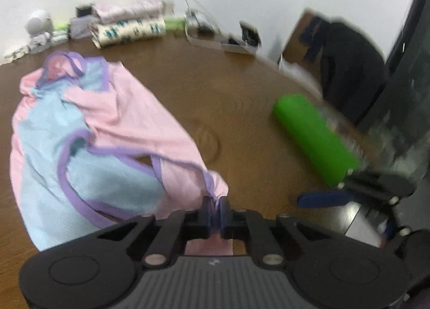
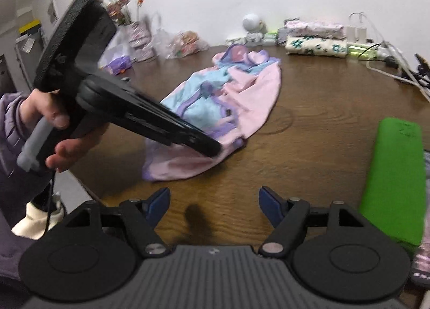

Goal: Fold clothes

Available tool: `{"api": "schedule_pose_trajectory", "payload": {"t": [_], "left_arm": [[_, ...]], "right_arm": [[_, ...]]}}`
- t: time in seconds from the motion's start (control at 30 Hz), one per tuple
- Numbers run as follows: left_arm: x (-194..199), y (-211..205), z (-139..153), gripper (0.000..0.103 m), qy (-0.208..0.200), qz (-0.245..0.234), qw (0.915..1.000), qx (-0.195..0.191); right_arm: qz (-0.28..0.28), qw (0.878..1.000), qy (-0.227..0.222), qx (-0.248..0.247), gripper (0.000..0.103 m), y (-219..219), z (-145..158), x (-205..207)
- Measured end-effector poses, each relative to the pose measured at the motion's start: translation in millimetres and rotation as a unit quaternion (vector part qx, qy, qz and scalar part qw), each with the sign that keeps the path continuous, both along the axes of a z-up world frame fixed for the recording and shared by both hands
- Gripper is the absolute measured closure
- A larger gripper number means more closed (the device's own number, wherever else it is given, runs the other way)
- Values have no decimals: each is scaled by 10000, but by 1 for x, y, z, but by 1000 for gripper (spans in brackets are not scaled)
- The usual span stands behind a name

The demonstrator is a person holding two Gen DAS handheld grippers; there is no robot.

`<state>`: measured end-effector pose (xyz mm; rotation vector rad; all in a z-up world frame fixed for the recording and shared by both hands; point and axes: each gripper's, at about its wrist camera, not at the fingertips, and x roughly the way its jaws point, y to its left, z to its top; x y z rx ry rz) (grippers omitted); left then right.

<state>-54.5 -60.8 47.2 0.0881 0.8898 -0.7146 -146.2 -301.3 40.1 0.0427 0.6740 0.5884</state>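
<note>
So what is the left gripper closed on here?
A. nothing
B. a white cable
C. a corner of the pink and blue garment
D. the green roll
C: the left gripper is shut on a pink, purple-trimmed corner of the garment; the green roll lies apart.

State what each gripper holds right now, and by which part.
The left gripper is shut on the pink and blue garment, pinching its purple-trimmed near corner. The right gripper is open over the table and holds nothing.
</note>
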Motion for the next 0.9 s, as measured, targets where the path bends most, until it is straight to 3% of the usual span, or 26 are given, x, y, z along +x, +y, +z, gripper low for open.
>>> {"api": "schedule_pose_trajectory", "payload": {"t": [0.1,0.2,0.33,0.43,0.53,0.63,0.7,0.77,0.87,0.9], "left_arm": [[-5,32,47,100,-238,175,9952,-929],[-19,67,96,99,-782,242,9816,-1727],[-19,109,112,99,-1247,861,9741,-1676],[0,139,80,99,-799,1527,9727,-1552],[15,161,37,89,-315,2000,9715,-1234],[13,179,11,82,-246,2526,9644,-740],[4,190,7,65,-339,2639,9615,-681],[-9,199,11,60,-525,2520,9627,-839],[-28,195,14,46,-759,1928,9746,-849],[-34,192,13,45,-818,1714,9784,-820]], "right_arm": [[-218,9997,-68,31,27,-6,4,3],[-272,9994,-195,90,23,-6,8,7],[-278,9993,-219,154,22,5,7,23],[-184,9994,-211,180,22,21,7,34],[201,9991,-210,296,22,45,8,43],[448,9986,-264,131,22,69,7,51],[500,9982,-308,-98,23,82,7,55],[620,9971,-352,-257,23,91,8,55],[752,9954,-357,-469,27,101,6,54],[705,9953,-319,-577,37,103,4,57]]}}
